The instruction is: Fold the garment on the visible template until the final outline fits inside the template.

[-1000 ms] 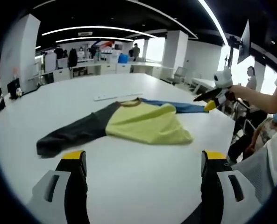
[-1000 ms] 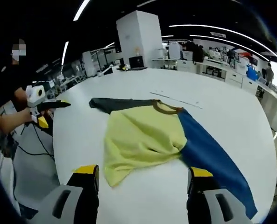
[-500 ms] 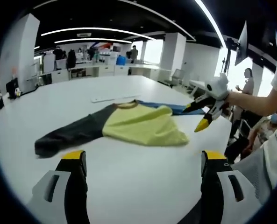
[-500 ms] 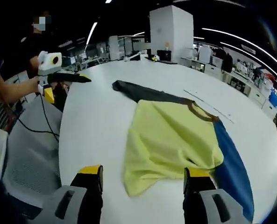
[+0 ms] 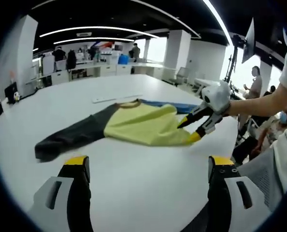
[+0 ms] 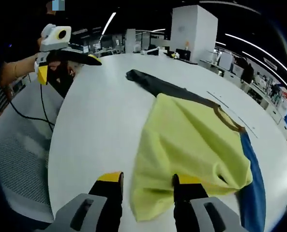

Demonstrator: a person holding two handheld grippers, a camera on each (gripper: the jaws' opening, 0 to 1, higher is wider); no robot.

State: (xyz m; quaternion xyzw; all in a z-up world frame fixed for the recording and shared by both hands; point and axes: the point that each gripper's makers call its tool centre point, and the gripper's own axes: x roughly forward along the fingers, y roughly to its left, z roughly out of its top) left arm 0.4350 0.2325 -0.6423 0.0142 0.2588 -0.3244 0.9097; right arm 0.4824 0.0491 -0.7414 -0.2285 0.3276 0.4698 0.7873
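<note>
The garment [image 5: 141, 126] lies flat on the white table [image 5: 133, 193]. It has a yellow body, a dark grey sleeve [image 5: 68, 137] and a blue sleeve [image 5: 167, 104]. My left gripper [image 5: 149, 162] is open, hanging short of the garment over bare table. My right gripper [image 6: 148, 178] is open too, with the yellow hem corner [image 6: 150, 193] lying between its jaws. From the left gripper view, the right gripper [image 5: 188, 131] straddles that same corner at the garment's right end. The left gripper [image 6: 68, 67] is held off the table's edge at far left.
A thin pale strip [image 5: 112, 99] lies on the table just beyond the brown collar [image 6: 228, 118]. A person [image 5: 283, 145] stands at the table's near right edge. A cable [image 6: 29, 113] hangs beside the table. Desks and a pillar [image 6: 196, 26] stand far behind.
The right gripper has come down to the garment's yellow hem corner and its jaws have narrowed around it. The left gripper has stayed about where it was.
</note>
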